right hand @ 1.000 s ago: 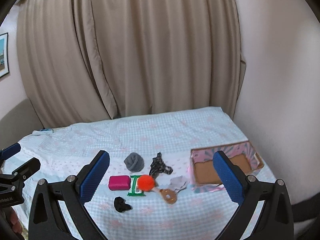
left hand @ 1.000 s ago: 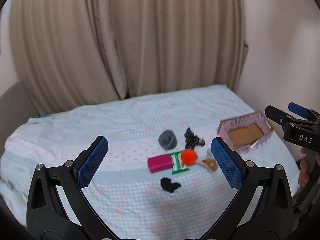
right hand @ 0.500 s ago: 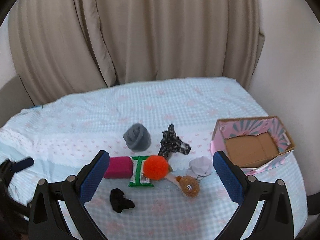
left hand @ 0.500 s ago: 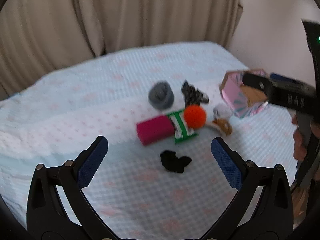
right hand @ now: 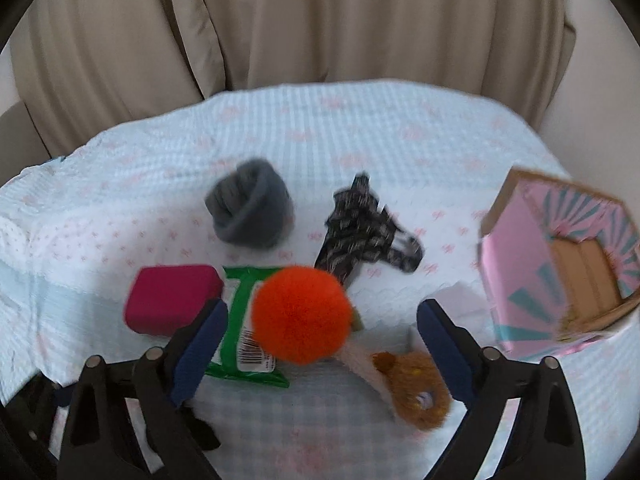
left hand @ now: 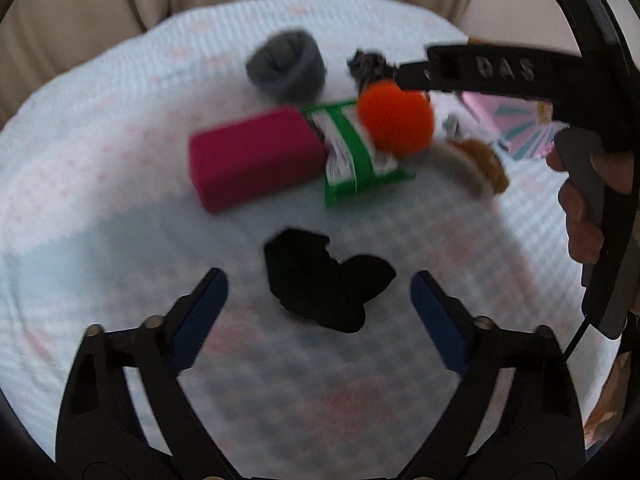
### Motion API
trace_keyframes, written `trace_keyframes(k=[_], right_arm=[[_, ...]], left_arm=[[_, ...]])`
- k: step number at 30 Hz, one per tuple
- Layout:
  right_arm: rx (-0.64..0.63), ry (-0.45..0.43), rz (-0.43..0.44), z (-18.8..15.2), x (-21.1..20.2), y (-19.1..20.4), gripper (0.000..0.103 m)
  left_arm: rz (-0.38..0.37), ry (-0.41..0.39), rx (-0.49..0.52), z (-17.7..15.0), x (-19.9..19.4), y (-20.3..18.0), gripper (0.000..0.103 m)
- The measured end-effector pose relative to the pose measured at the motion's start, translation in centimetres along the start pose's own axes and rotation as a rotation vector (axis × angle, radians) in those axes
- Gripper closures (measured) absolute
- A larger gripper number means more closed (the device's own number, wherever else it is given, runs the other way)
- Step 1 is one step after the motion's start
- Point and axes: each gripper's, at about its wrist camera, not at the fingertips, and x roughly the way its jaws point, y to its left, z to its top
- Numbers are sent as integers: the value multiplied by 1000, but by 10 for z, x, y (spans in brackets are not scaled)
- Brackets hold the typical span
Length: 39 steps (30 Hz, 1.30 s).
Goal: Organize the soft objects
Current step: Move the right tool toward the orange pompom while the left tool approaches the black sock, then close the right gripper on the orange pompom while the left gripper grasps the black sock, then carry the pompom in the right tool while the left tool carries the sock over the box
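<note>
The black sock lies crumpled on the bed, nearer than the rest of the pile and framed by the left claw, whose jaws stand wide and have just been closing a little, with the pads not yet on the cloth. To take it well, I'd come straight down over the thickest fold and pinch deep, so a loose end doesn't slip out. The right claw, also wide and just narrowing, empty, tilts down over the orange pompom, which sits on a green packet beside the pink box where the soft things presumably belong. Both claws point steeply down at the bed.
</note>
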Motion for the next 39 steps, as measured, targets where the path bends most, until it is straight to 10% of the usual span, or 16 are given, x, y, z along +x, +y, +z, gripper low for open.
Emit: trace_keyframes(k=[9,20,39], right_arm=[[-51,34,68,-9,48,4,34],[15,52,172,-7,61,-4,69],[59,-15,171,30,-10,-10,71]], left_arm=[[49,-10,-11,-15,34,-5,35],[100,-28,-41,-12,34,3,89],[91,-101,-59,44,-37,2,93]])
